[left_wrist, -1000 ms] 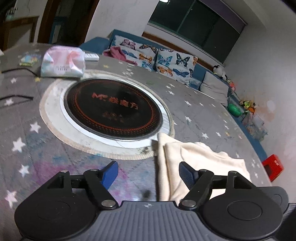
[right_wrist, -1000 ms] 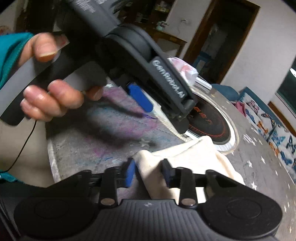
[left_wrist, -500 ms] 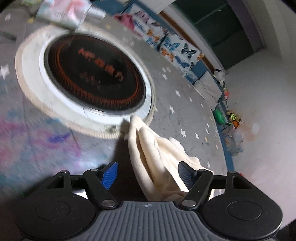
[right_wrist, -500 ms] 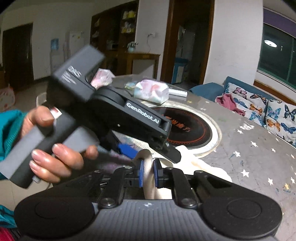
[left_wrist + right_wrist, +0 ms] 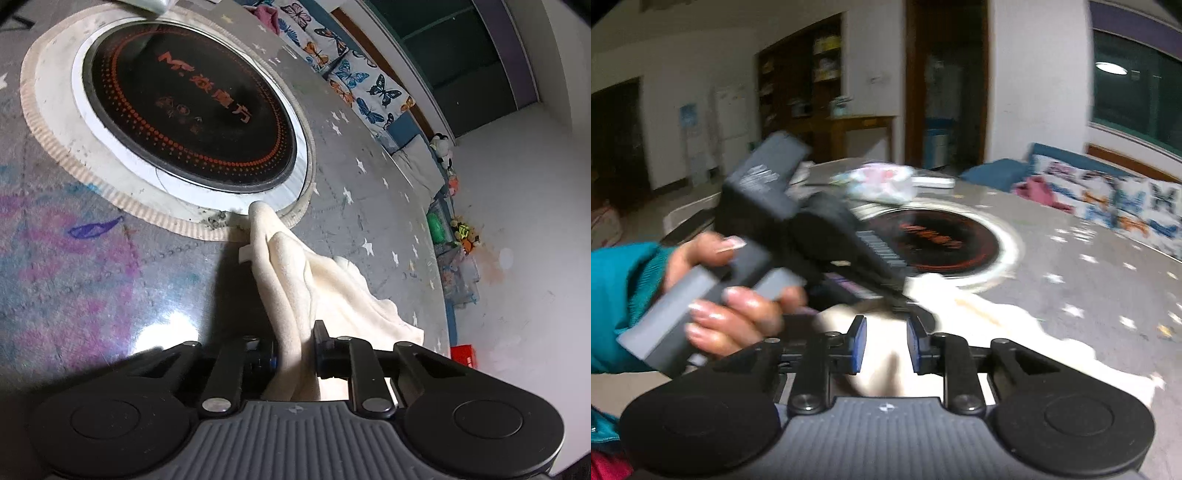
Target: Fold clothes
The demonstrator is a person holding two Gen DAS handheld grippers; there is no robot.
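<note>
The cloth (image 5: pixel 295 280), cream and bunched, is draped over the counter (image 5: pixel 110 280) just beside the hob (image 5: pixel 192 110), one end touching the hob's pale rim and the near end lifted. That near end is pinched between the narrowed fingers of the left tool (image 5: pixel 295 347). In the right wrist view, which is blurred, the cloth is seen between the fingers of the right tool (image 5: pixel 884 345), parted a little, so whether it is gripped cannot be told; the left tool is held in a hand (image 5: pixel 738 306) in a teal sleeve.
</note>
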